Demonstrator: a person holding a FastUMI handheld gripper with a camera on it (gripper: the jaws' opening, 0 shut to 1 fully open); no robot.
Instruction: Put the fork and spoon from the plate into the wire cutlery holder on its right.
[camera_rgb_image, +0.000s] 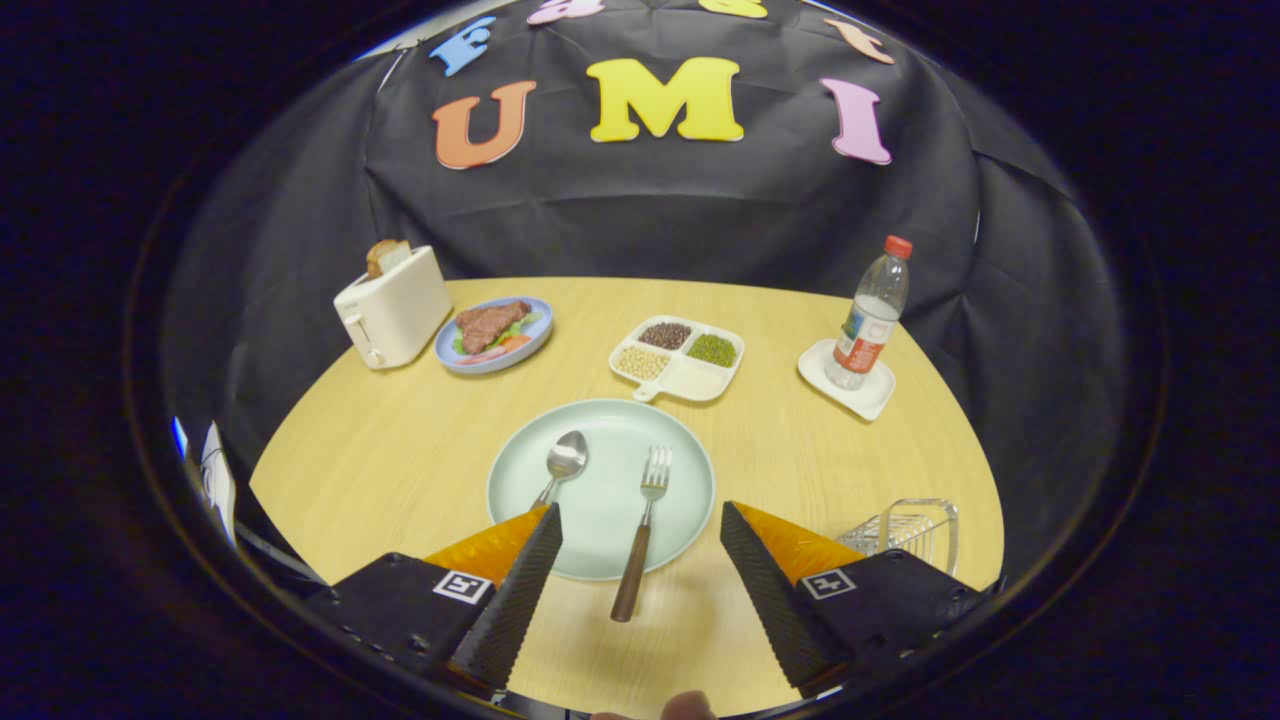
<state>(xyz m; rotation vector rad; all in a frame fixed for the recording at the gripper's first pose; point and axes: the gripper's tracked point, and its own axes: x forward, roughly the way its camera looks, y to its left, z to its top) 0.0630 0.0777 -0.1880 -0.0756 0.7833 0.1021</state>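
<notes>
A pale green plate (600, 440) lies on the wooden table just ahead of my fingers. On it a metal spoon (564, 458) rests on the left side, its handle hidden behind my left finger. A fork (645, 520) with a brown wooden handle lies on the right side, the handle sticking out over the plate's near rim between my fingers. The wire cutlery holder (905, 528) stands right of the plate, partly behind my right finger. My gripper (640, 525) hangs open above the plate's near edge, holding nothing.
Beyond the plate sit a white divided tray of beans (690, 380), a blue plate with meat (500, 335), a white toaster with bread (392, 305) and a water bottle (872, 315) on a white coaster. The table's edge curves away at left and right.
</notes>
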